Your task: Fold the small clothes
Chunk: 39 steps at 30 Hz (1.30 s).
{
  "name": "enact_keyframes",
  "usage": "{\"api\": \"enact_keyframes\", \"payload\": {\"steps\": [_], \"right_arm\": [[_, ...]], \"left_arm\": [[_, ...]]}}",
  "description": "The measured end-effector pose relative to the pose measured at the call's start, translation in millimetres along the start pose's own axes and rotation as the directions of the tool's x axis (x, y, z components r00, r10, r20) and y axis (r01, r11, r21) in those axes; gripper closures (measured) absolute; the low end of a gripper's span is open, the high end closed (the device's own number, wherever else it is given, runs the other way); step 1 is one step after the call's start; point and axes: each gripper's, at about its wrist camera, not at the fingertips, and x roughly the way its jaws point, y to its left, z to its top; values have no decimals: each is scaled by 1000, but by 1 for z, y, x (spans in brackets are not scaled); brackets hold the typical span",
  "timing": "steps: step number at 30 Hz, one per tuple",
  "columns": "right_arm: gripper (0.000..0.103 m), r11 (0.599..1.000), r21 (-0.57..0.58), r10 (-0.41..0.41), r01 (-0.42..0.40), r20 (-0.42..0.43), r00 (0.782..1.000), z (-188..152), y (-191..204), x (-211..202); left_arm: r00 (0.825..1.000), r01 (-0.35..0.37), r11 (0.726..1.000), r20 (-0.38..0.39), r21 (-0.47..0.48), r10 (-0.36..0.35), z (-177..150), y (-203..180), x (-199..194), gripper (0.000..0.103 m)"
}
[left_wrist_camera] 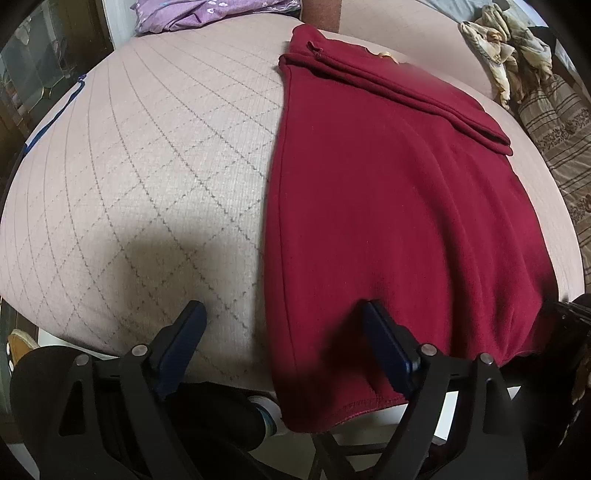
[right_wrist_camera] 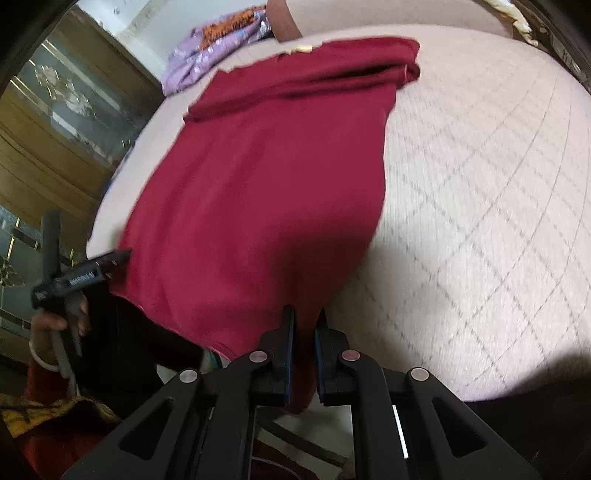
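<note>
A wooden cabinet [right_wrist_camera: 55, 122] with glass panes stands at far left beyond the bed, and a crumpled purple cloth [left_wrist_camera: 207, 14] lies at the mattress's far edge. The mattress [left_wrist_camera: 147, 166] itself is pale beige, its ribbed cover stitched in a grey diamond pattern. The left tool [left_wrist_camera: 284, 314] hangs over the near edge with its jaws wide apart, one blue-padded finger above bare mattress and the other above the cloth's near left corner, gripping nothing. Spread flat on the mattress in front of both tools is the dark red garment [left_wrist_camera: 388, 221], a smooth knit with a stitched hem at the near end and a folded band across the far end; its near edge droops over the side of the bed. The right tool [right_wrist_camera: 304, 321] is closed on the garment's near right corner, a pinch of red cloth caught between its blue pads. At far right a rumpled patterned cloth [left_wrist_camera: 506, 51] and a brown striped fabric [left_wrist_camera: 561, 140] lie beside the mattress.
</note>
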Motion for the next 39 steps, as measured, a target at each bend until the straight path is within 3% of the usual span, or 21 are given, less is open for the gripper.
{"api": "enact_keyframes", "payload": {"steps": [3, 5, 9, 11, 15, 18, 20, 21, 23, 25, 27, 28, 29, 30, 32, 36, 39], "right_arm": [[83, 999, 26, 32, -32, 0, 999, -1, -5, -2], [61, 998, 38, 54, -54, -2, 999, -1, -6, -2], [62, 998, 12, 65, -65, 1, 998, -2, 1, 4], [94, 998, 3, 59, -59, 10, 998, -1, 1, 4], [94, 994, 33, 98, -100, 51, 994, 4, -5, -12], [94, 995, 43, 95, -95, 8, 995, 3, -7, -5], [86, 995, 52, 87, -85, -47, 995, 0, -6, 4], [85, 994, 57, 93, -90, -44, 995, -1, -7, 4], [70, 991, 63, 124, -122, -27, 992, -2, -9, 1], [71, 990, 62, 130, -129, -24, 991, -2, -9, 2], [73, 990, 51, 133, -131, -19, 991, -2, -7, 7], [82, 991, 41, 128, -127, -15, 992, -2, -5, 7], [93, 993, 31, 118, -118, -12, 993, -1, -4, 8], [93, 992, 33, 125, -125, -12, 992, 0, -3, 9], [93, 983, 58, 177, -177, -4, 984, 2, -7, 6], [93, 959, 78, 272, -274, 28, 962, 8, -10, -5], [88, 971, 56, 236, -234, -14, 972, 6, -8, -1]], "left_arm": [[1000, -4, 1000, -6, 1, 4, 1, -1, 1, 14], [1000, -3, 1000, -6, 0, 3, 1, -1, 2, 13], [1000, -5, 1000, -7, 0, 5, 1, -2, 3, 11], [1000, -5, 1000, -11, 0, 5, 2, -2, 3, 10], [1000, -2, 1000, -8, 3, 2, 3, -1, 4, 9], [1000, -4, 1000, -8, 7, 4, 3, -2, 5, 8], [1000, 3, 1000, -10, 8, -3, 4, -1, 6, 8], [1000, 10, 1000, -12, 10, -10, 4, -1, 6, 8], [1000, 15, 1000, -13, 12, -15, 4, -1, 7, 8], [1000, 19, 1000, -6, 14, -19, 3, -2, 6, 11], [1000, 28, 999, 2, 30, -28, 3, -4, 4, 25], [999, 33, 999, 8, 40, -33, 2, -5, 1, 31], [999, 42, 998, 14, 46, -42, 3, -5, -2, 50], [998, 59, 997, 15, 50, -59, 3, -5, -4, 76], [993, 119, 992, -9, 32, -118, 6, -1, -8, 98], [986, 161, 987, -37, 0, -161, 11, 5, -7, 98], [985, 170, 985, -40, -7, -170, 10, 5, -7, 98]]}}
